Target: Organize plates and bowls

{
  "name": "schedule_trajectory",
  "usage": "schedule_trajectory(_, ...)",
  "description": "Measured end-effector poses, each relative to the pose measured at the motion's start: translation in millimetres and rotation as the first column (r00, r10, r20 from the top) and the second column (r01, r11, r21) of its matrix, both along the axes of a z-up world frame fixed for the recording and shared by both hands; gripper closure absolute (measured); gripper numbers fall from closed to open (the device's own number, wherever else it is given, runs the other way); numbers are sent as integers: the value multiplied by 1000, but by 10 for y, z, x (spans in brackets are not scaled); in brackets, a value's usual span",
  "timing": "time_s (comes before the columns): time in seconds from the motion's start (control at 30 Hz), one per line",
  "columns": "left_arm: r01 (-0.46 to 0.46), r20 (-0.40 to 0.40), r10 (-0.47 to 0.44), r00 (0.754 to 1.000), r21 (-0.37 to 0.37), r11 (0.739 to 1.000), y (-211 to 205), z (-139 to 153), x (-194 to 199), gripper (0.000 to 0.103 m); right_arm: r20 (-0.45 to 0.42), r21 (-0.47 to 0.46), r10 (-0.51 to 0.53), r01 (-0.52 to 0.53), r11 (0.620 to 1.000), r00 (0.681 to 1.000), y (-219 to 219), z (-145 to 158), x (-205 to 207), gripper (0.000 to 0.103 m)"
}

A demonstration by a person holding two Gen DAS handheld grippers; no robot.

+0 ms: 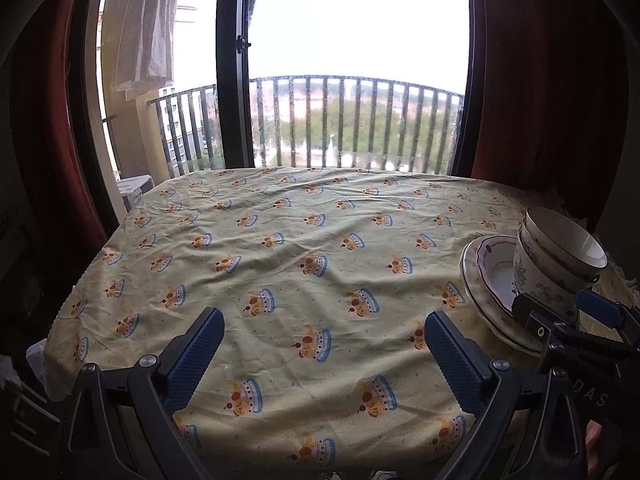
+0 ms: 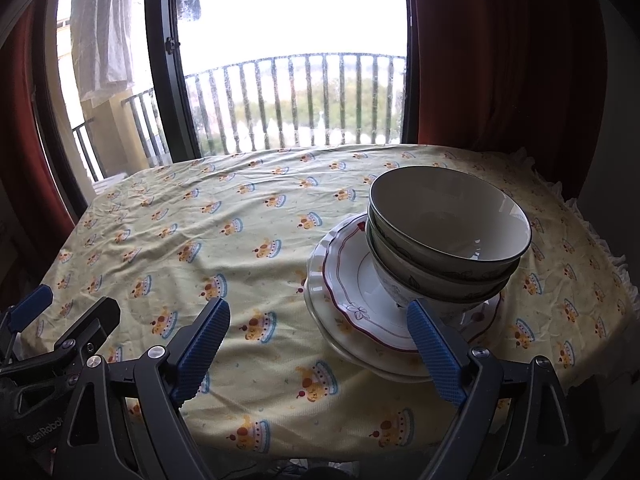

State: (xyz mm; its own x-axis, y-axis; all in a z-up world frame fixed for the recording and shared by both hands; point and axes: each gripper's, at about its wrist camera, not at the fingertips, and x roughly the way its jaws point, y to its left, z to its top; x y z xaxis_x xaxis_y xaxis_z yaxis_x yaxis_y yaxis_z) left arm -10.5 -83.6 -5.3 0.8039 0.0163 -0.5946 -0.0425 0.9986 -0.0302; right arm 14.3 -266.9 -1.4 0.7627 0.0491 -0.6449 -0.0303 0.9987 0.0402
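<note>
Two nested bowls point(image 2: 448, 236) with dark rims stand on a stack of plates point(image 2: 352, 300); the top plate has a red line border. The stack sits on the right half of the table. In the left wrist view the bowls point(image 1: 560, 256) and plates point(image 1: 488, 276) show at the right edge. My right gripper point(image 2: 320, 320) is open and empty, low over the near table edge, its right finger just in front of the plates. My left gripper point(image 1: 324, 332) is open and empty over bare cloth to the left. The right gripper also shows in the left wrist view point(image 1: 560, 312).
The table carries a yellow patterned tablecloth point(image 1: 280, 248). Behind it are a glass balcony door point(image 1: 352, 80), a railing and red curtains point(image 1: 540, 80) on both sides. A white plastic item point(image 1: 134, 188) stands off the table's far left corner.
</note>
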Motion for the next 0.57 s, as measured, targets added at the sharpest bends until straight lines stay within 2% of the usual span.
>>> schedule_trajectory(0.57,-5,-11,5,1000,-25,1000,40,16,22,1,0,-11,-1,1,1000,1000,18,19,-21,11)
